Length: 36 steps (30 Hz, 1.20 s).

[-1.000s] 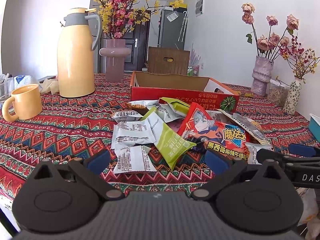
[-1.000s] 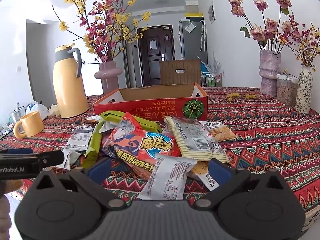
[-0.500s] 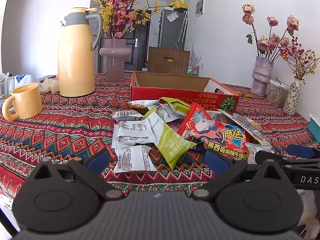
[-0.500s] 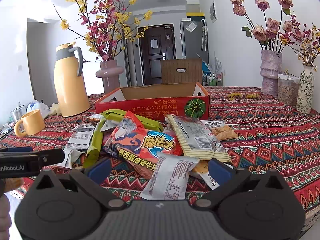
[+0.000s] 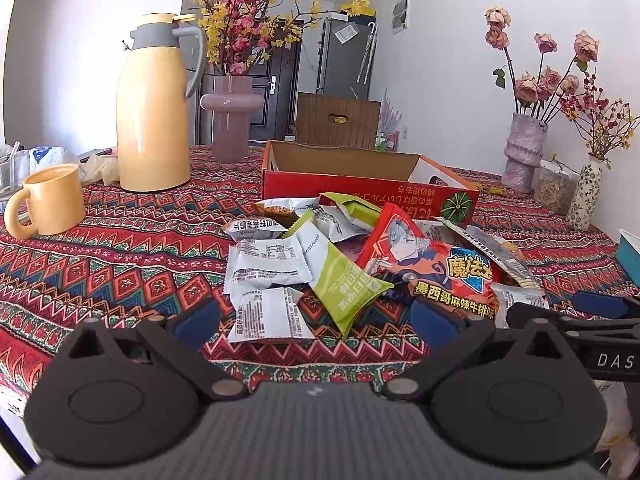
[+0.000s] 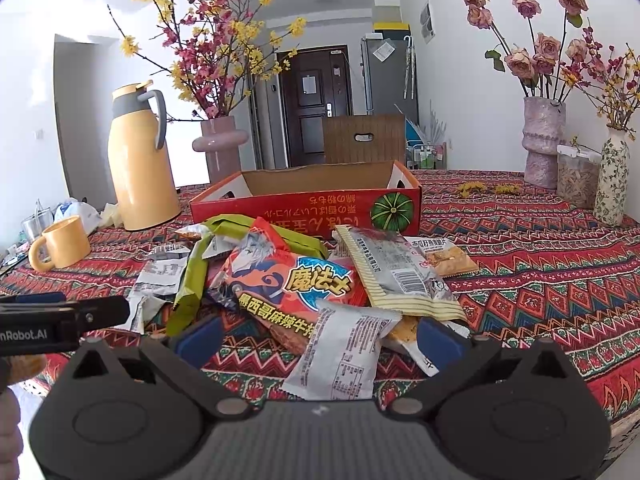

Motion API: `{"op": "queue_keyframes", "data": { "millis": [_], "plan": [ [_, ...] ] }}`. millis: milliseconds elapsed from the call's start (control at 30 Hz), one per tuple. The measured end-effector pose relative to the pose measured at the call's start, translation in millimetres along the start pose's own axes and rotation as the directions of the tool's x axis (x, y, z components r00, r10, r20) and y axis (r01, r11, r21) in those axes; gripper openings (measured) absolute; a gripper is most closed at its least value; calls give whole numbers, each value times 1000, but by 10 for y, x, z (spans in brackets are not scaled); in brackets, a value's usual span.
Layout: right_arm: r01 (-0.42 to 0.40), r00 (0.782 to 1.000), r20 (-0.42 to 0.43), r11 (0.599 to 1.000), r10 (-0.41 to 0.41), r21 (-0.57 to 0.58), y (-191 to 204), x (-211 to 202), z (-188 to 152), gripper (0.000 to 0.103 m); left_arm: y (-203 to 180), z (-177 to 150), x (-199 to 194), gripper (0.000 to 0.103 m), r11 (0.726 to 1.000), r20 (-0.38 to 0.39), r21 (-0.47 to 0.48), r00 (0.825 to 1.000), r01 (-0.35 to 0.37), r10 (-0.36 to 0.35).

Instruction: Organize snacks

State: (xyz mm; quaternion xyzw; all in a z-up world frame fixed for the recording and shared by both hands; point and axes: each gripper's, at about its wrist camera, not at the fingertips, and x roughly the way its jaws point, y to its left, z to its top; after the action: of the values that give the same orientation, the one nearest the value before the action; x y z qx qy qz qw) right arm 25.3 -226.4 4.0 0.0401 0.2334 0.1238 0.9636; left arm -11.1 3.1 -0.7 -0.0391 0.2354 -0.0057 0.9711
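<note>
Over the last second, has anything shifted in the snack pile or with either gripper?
Almost nothing. The right gripper has eased slightly forward toward the white packet; the left gripper stays put. Both remain open and empty. The snack pile and the red box are unchanged.

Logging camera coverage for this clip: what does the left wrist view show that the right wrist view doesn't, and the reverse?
Only the left wrist view: the left gripper seen from behind, open over a white packet, and a blue container edge at far right.

Only the right wrist view: the right gripper, open, with a white packet between its fingers, and scattered yellow petals.

Both: the red box, the red anime bag, the thermos and the mug.
</note>
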Motion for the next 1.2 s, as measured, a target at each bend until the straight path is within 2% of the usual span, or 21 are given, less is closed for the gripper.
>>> {"op": "queue_keyframes", "data": {
  "millis": [867, 967, 1033, 1133, 1200],
  "plan": [
    [10, 1000, -19, 1000, -10, -13, 15, -5, -25, 103, 8, -39, -13, 103, 1000, -8, -13, 1000, 14, -14],
    [4, 1000, -22, 1000, -4, -18, 28, 2, -39, 96, 20, -43, -7, 103, 1000, -10, -18, 1000, 12, -12],
    [-4, 999, -33, 1000, 3, -23, 39, 26, -51, 84, 24, -48, -6, 103, 1000, -11, -19, 1000, 11, -11],
    [2, 999, -44, 1000, -3, -20, 39, 65, -65, 74, 41, -50, 1, 103, 1000, -14, -22, 1000, 8, -8],
    [17, 999, -50, 1000, -18, -16, 28, 100, -69, 72, 56, -51, 8, 103, 1000, -14, -25, 1000, 7, -7]
  ]
}}
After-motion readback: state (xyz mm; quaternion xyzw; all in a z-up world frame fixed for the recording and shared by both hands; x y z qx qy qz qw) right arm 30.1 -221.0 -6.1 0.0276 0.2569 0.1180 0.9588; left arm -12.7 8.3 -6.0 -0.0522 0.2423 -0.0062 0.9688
